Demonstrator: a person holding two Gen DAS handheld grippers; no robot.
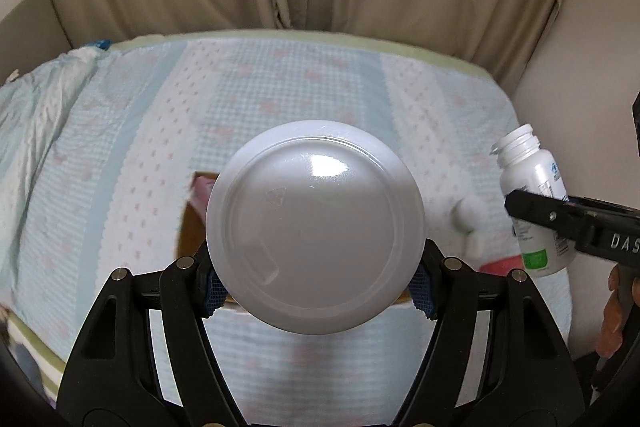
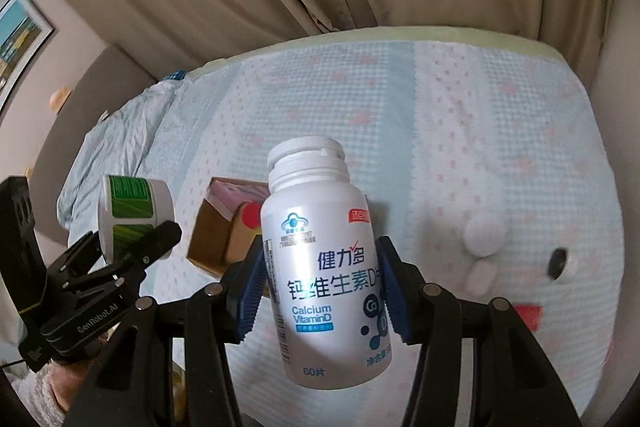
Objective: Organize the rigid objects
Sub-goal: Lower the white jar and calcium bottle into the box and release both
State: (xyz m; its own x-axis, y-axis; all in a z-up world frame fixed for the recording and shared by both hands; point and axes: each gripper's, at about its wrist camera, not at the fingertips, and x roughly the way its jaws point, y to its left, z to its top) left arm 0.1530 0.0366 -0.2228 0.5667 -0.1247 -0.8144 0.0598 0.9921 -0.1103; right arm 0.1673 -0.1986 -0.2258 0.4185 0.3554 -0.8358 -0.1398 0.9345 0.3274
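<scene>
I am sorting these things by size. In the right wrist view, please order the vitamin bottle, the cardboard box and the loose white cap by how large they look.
1. vitamin bottle, largest, though it is held close to the camera, so this is unsure.
2. cardboard box, partly hidden behind the bottle.
3. loose white cap, smallest, lying on the bedspread.
</scene>
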